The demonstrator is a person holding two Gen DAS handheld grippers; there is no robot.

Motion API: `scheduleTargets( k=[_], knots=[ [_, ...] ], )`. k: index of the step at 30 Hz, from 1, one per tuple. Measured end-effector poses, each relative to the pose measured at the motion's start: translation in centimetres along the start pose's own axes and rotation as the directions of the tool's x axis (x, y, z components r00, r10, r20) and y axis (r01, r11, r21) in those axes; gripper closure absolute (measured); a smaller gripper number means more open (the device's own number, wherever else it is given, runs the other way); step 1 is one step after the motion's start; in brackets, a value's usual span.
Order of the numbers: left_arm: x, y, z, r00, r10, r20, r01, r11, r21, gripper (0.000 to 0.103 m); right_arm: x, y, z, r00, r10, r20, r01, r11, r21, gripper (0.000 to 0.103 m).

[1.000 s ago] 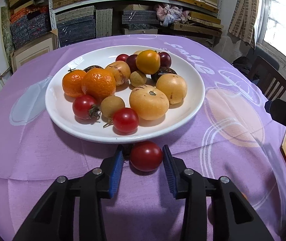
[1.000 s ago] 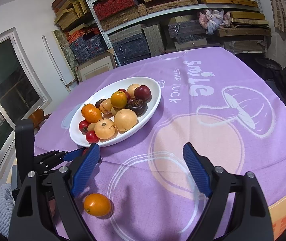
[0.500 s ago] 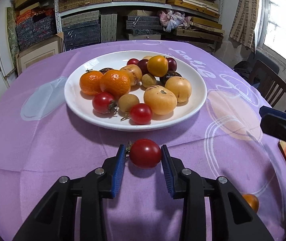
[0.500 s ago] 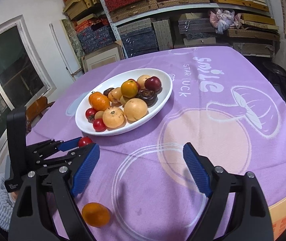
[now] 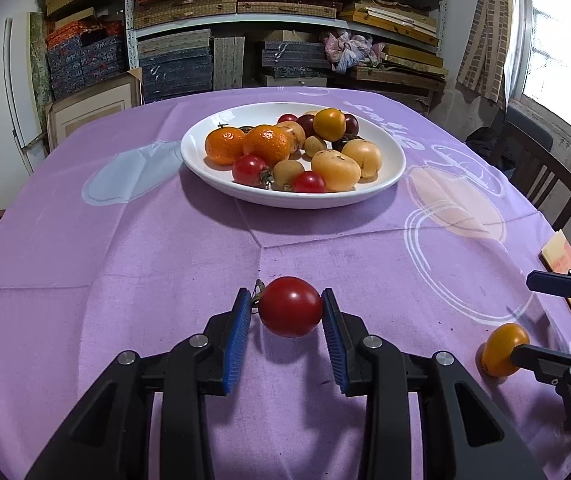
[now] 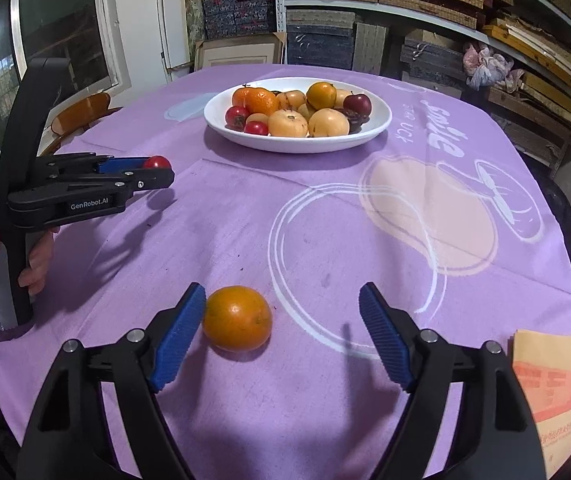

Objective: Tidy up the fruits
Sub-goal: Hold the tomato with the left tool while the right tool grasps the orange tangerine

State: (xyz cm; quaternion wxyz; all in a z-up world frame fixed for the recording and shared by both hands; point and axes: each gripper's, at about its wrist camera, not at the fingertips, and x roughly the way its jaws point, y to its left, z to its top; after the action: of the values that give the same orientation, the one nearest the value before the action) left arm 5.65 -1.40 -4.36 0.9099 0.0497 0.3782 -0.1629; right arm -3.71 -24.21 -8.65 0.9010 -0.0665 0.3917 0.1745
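Observation:
My left gripper (image 5: pixel 290 307) is shut on a red tomato (image 5: pixel 290 306) and holds it above the purple cloth, well back from the white plate (image 5: pixel 205 162) of mixed fruit. The tomato (image 6: pixel 156 162) also shows in the right wrist view, in the left gripper (image 6: pixel 153 170). My right gripper (image 6: pixel 283 312) is open around a small orange (image 6: pixel 237 318) that lies on the cloth, close to its left finger. The orange (image 5: pixel 503 348) also shows at the right edge of the left wrist view. The plate (image 6: pixel 377 128) holds several fruits.
A yellow-orange leaflet (image 6: pixel 549 392) lies at the table's near right edge. Wooden chairs (image 5: pixel 537 176) stand around the table. Shelves of stacked boxes (image 5: pixel 245 12) fill the wall behind. A pale patch (image 5: pixel 133 176) is printed on the cloth left of the plate.
My left gripper has lifted the tomato and pulled back from the plate. My right gripper has swung left and down so the orange now lies between its open fingers.

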Motion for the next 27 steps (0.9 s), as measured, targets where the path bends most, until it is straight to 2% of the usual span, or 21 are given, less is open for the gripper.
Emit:
scheduleTargets(
  k=[11, 18, 27],
  knots=[
    [-0.2, -0.3, -0.2, 1.000, -0.024, -0.003, 0.024, 1.000, 0.003, 0.067, 1.2, 2.3, -0.7, 0.998, 0.038, -0.048, -0.041, 0.998, -0.045, 0.063],
    [0.1, -0.2, -0.2, 1.000, -0.020, -0.012, 0.020, 1.000, 0.000, 0.067, 1.5, 2.4, -0.8, 0.997, 0.043, -0.057, -0.045, 0.998, -0.039, 0.064],
    [0.2, -0.5, -0.3, 0.998, 0.062, 0.006, -0.062, 0.998, 0.019, 0.067, 1.6, 2.1, -0.9, 0.997, 0.058, -0.049, -0.058, 0.998, -0.008, 0.064]
  ],
)
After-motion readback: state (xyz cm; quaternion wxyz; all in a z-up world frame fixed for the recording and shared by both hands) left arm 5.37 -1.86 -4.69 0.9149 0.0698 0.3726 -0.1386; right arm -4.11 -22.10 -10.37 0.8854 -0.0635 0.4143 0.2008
